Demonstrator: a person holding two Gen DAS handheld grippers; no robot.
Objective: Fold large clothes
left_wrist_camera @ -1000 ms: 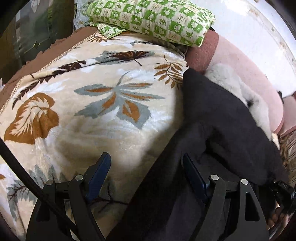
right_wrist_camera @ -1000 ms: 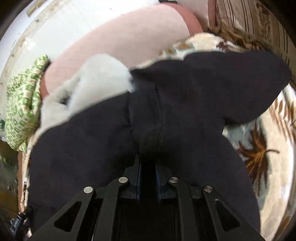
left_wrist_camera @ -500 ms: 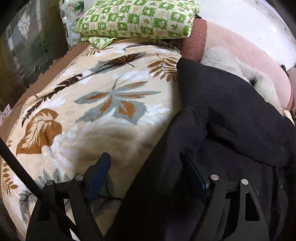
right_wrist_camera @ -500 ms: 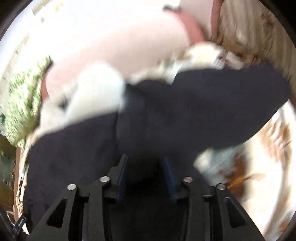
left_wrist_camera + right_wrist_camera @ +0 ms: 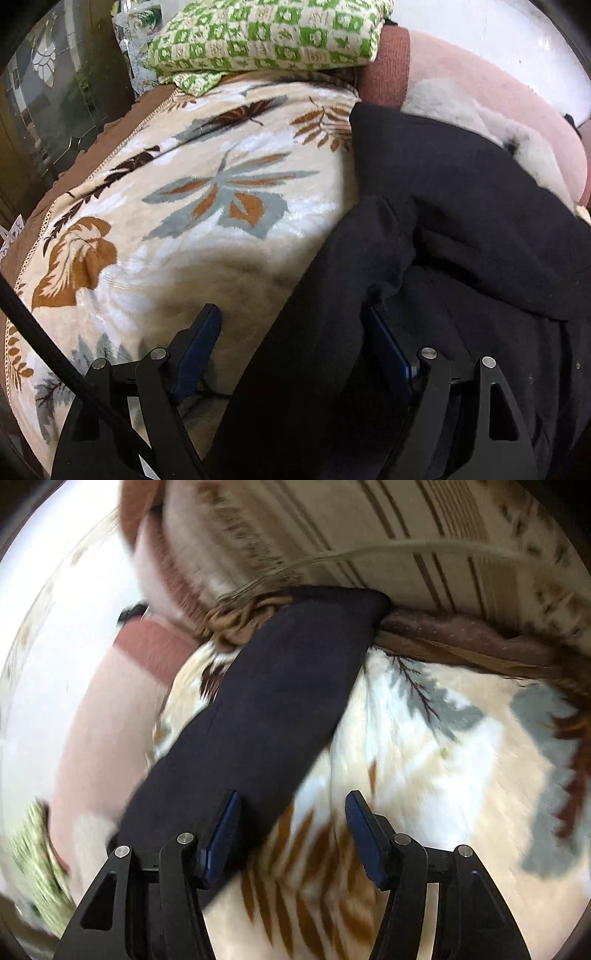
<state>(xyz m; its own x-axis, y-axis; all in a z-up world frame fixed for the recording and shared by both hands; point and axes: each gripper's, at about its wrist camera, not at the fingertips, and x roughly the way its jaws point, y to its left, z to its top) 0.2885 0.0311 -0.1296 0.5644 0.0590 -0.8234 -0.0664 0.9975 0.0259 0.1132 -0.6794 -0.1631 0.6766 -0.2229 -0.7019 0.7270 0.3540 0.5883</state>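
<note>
A large black garment (image 5: 454,236) with a white furry lining (image 5: 465,114) lies bunched on a leaf-patterned blanket (image 5: 192,184). My left gripper (image 5: 295,332) is open, low over the garment's left edge, with a black fold between its fingers. In the right wrist view a long black sleeve (image 5: 280,705) stretches flat across the blanket (image 5: 424,782) toward the far edge. My right gripper (image 5: 291,819) is open and empty, its left finger over the sleeve's near end. This view is blurred by motion.
A green checkered pillow (image 5: 266,33) lies at the blanket's far end beside a pink bolster (image 5: 480,81). A glass cabinet (image 5: 51,92) stands at the left. A striped cushion (image 5: 369,535) and brown fringe (image 5: 240,620) lie beyond the sleeve's end.
My right gripper has opened, let go of the black garment and swung right toward the sleeve. My left gripper stays open and has shifted slightly over the garment's edge.
</note>
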